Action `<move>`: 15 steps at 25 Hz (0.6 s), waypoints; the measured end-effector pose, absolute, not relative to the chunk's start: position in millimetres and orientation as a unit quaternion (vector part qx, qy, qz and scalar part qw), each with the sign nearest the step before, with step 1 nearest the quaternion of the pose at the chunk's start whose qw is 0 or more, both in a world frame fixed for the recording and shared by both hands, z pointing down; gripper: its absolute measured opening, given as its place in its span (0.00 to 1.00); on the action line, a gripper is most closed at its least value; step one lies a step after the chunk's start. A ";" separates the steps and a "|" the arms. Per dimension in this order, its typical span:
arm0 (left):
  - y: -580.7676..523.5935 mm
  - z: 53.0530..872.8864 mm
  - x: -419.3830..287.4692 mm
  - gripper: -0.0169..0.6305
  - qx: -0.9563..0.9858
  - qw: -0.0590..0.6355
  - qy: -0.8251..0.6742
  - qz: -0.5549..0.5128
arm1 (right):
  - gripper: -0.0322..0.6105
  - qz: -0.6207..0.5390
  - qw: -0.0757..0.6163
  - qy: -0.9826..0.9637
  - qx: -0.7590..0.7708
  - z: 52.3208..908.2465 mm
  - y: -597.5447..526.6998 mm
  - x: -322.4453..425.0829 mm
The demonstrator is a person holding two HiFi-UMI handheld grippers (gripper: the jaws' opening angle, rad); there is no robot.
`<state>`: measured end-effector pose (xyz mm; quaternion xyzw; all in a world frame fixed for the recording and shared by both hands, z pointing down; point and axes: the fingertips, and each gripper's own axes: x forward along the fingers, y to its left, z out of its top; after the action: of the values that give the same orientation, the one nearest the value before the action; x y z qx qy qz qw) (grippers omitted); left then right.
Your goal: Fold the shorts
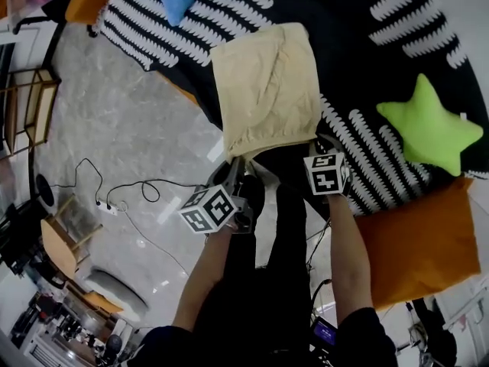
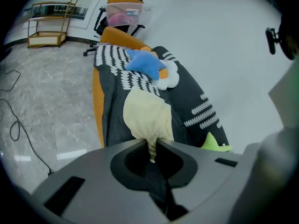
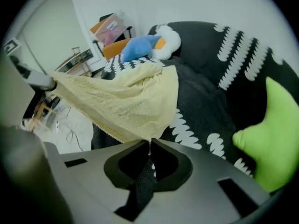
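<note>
The black cover (image 1: 367,67) fills the upper frame, and the shorts (image 1: 263,90) lie on it at upper middle with their near edge raised. My left claw (image 1: 235,165) is clamped tight on the near left corner, and my right claw (image 1: 321,144) on the near right. I see no finished fold, so I judge the work barely begun.

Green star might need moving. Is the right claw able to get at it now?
Probably not: right claw is shut on the shorts, though nothing blocks the green star.
</note>
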<state>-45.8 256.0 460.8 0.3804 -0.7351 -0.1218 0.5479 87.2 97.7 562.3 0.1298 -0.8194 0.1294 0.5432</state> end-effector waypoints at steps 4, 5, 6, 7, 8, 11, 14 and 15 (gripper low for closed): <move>258.6 454.8 -50.1 0.05 0.372 0.544 -0.744 -0.113 | 0.10 -0.052 0.578 -0.813 0.049 509.0 73.5 103.1; 254.0 447.3 -50.2 0.05 0.376 0.537 -0.747 -0.112 | 0.10 -0.071 0.576 -0.813 0.042 491.4 65.3 105.2; 249.0 437.7 -50.8 0.05 0.382 0.529 -0.750 -0.110 | 0.10 -0.077 0.569 -0.817 0.042 472.8 58.2 105.6; 243.9 426.3 -51.4 0.05 0.391 0.518 -0.753 -0.104 | 0.10 -0.072 0.559 -0.825 0.048 453.6 52.6 105.0; 239.1 413.6 -51.6 0.05 0.402 0.507 -0.756 -0.094 | 0.10 -0.058 0.546 -0.833 0.061 434.1 48.0 103.9; 227.2 374.4 -51.3 0.05 0.432 0.487 -0.756 -0.069 | 0.09 0.007 0.495 -0.860 0.122 376.3 35.2 98.7; 220.6 324.0 -55.2 0.05 0.442 0.478 -0.753 -0.089 | 0.09 0.030 0.449 -0.880 0.156 323.2 28.0 95.3; 217.9 301.8 -58.2 0.05 0.447 0.469 -0.755 -0.099 | 0.09 0.023 0.437 -0.885 0.157 304.5 26.4 93.7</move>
<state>-58.2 217.9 301.8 0.4473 -0.7552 -0.0993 0.4689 93.7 26.4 304.5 0.1572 -0.8854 0.0233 0.4369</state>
